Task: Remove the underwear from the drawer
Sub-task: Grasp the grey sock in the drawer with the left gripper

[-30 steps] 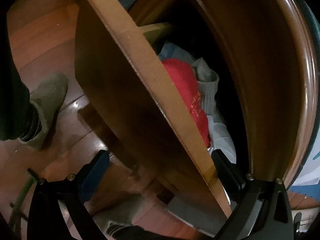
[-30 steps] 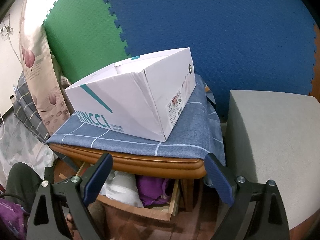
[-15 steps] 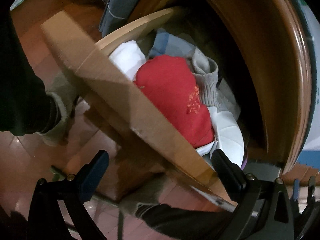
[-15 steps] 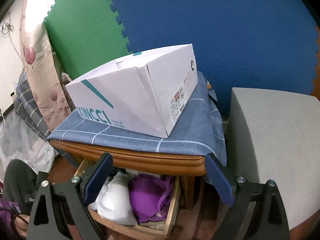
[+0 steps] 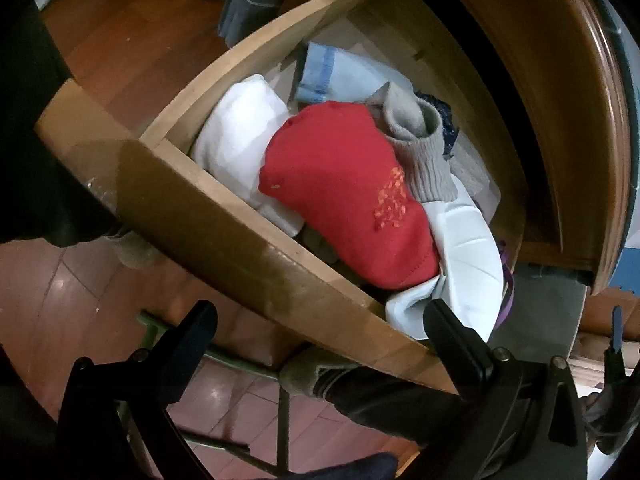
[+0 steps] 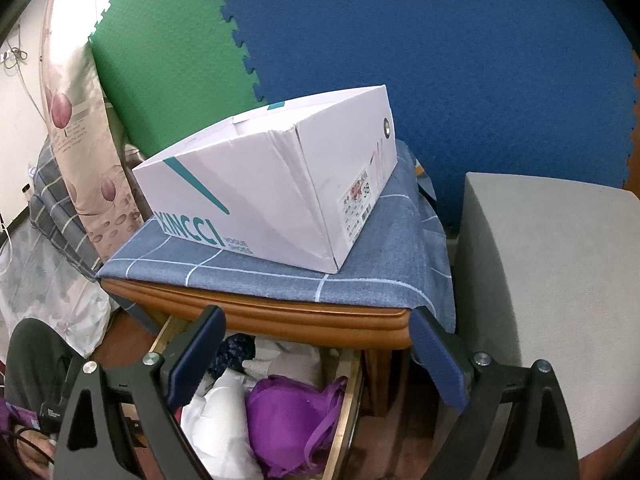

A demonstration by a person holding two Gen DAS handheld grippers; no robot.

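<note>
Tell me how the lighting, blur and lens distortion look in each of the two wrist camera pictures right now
Left wrist view: dim and warm; the drawer front bows in a fisheye curve, corners go black, small glare spots on the floor, red garment fairly sharp. Right wrist view: brighter, even light; the white shoe box is crisp, its print readable, with the same dark vignette at the edges.

My left claw (image 5: 320, 332) hangs wide apart at the bottom of the frame, straddling the front panel of the open wooden drawer (image 5: 240, 236). Inside, centre frame, a red garment (image 5: 344, 196) lies atop white cloth (image 5: 240, 136), with a grey sock (image 5: 424, 152) against its right edge and a white bra (image 5: 468, 264) at lower right.
</note>
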